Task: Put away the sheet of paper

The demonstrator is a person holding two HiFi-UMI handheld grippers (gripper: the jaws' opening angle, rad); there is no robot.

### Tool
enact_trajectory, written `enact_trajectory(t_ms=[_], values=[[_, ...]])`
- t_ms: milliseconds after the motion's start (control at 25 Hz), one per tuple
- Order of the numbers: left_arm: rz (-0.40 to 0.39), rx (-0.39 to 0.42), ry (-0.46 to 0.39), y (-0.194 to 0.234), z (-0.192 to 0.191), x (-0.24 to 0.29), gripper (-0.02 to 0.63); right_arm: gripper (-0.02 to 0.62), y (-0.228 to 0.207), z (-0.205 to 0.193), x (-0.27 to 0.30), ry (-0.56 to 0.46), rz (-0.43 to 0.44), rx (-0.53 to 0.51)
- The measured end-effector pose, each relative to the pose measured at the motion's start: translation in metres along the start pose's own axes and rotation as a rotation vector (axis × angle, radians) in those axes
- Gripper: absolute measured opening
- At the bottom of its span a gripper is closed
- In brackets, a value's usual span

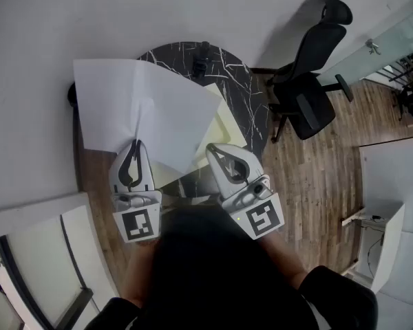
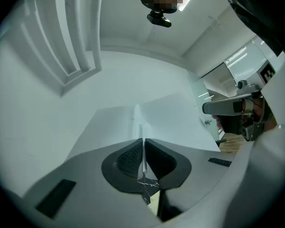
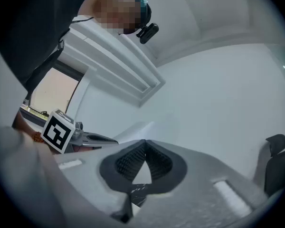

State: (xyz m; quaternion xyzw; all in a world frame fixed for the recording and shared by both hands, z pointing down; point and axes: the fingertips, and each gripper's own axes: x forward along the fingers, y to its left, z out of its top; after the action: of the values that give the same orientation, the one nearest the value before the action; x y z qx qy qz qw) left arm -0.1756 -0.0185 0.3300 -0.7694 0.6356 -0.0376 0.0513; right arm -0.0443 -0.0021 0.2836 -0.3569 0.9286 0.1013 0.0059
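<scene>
A large white sheet of paper hangs in the air over a round black marble table. My left gripper is shut on the sheet's near edge; in the left gripper view the paper runs thin between the closed pads of the left gripper. My right gripper sits just right of the sheet's lower right edge, apart from it. In the right gripper view the right gripper has its tips touching with nothing between them, and the paper lies off to the left.
A pale yellow folder lies on the table under the sheet. A small black object stands at the table's far edge. A black office chair stands to the right on the wood floor. White furniture lies at the lower left.
</scene>
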Motion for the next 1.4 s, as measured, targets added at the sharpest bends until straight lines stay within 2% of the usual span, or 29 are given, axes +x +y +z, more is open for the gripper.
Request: enact_trajectory(t_ms=[320, 720, 1400], values=[[-0.017, -0.013, 0.011, -0.002, -0.008, 0.002, 0.029, 0.000, 0.004, -0.013, 0.004, 0.018, 0.064, 0.068], [-0.041, -0.018, 0.039, -0.004, -0.021, 0.000, 0.029, 0.000, 0.013, -0.018, 0.003, 0.028, 0.118, 0.090], [-0.086, -0.010, 0.110, -0.012, -0.049, 0.004, 0.029, 0.000, 0.018, -0.034, -0.002, 0.055, 0.147, 0.116]])
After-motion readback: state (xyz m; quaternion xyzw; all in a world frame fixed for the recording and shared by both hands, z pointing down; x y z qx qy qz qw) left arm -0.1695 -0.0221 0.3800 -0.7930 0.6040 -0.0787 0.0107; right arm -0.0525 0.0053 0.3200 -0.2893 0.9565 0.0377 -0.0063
